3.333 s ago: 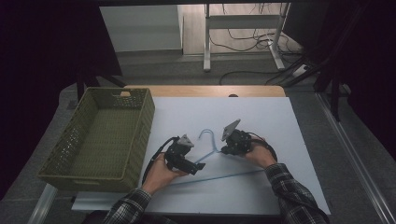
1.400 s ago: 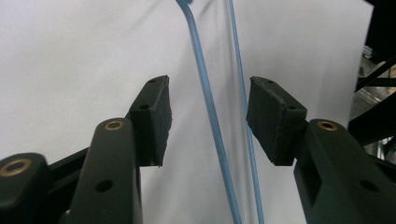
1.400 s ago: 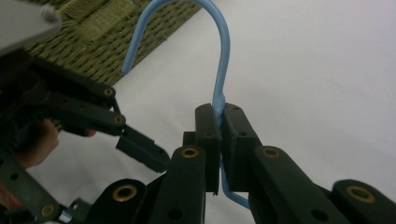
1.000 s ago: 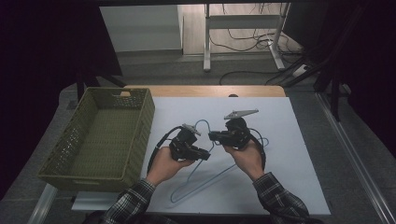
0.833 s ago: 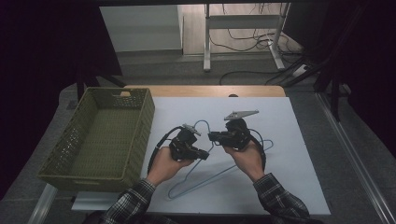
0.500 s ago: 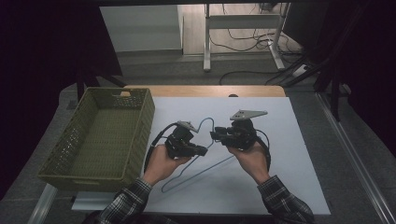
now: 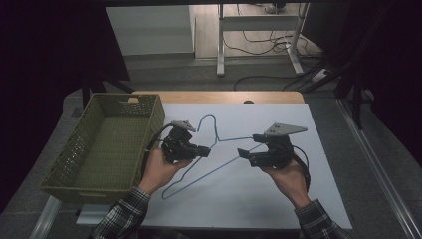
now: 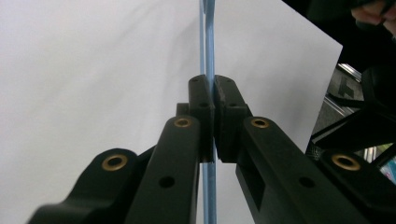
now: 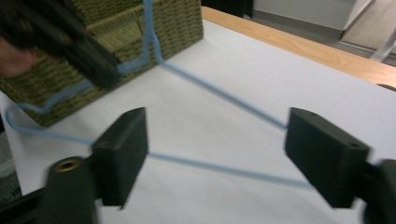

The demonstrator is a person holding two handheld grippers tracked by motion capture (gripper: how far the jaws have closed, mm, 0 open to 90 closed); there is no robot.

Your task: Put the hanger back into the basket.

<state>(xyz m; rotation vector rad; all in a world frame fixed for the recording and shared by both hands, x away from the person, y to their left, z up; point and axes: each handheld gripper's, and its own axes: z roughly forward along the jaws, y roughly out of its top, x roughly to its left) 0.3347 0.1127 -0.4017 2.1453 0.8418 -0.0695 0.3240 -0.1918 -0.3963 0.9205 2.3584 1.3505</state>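
Woven basket (image 7: pixel 107 144) blocks the left; bare table (image 7: pixel 298 199) lies rightward.

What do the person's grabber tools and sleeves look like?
Both are black. The left gripper and right gripper each carry a grey three-cornered plate on top and trail a black cable. Up close, the jaws are blocky with brass-coloured rivets. The sleeves are dark plaid with pale lines.
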